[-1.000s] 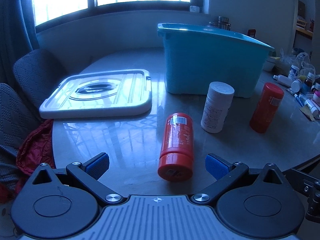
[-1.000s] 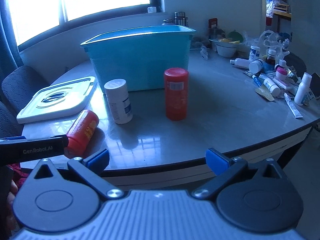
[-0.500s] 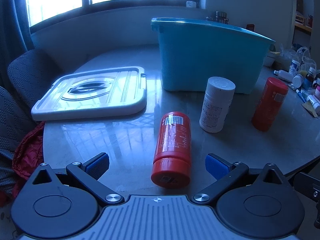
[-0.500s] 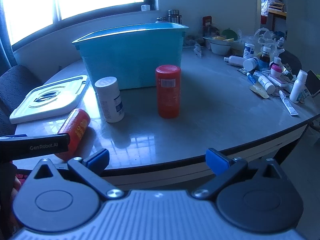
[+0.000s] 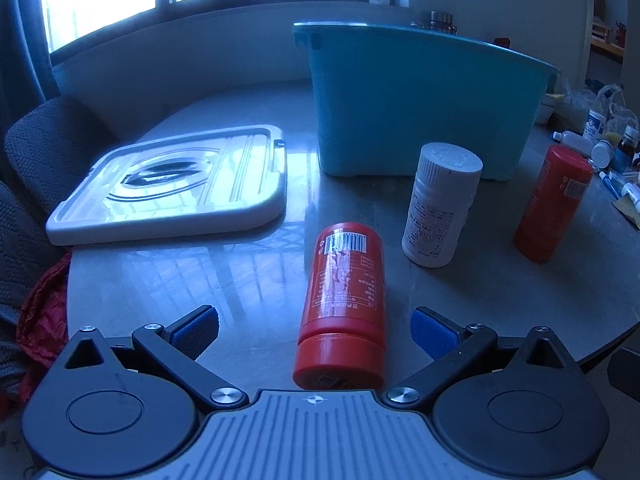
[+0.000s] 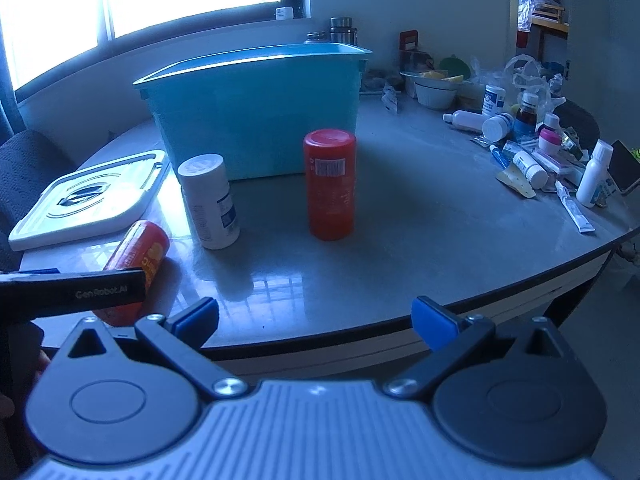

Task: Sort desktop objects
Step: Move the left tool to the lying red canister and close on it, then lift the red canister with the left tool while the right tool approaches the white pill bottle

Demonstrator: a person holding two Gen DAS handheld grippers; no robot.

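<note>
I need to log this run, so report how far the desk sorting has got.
Done: only the white lid is off the teal bin; the bin's inside is hidden. In hand: nothing. The left gripper is open around the cap end of the lying red bottle, not touching it; the right gripper is open at the table edge. Left: that bottle, the white bottle and the standing red bottle.
</note>
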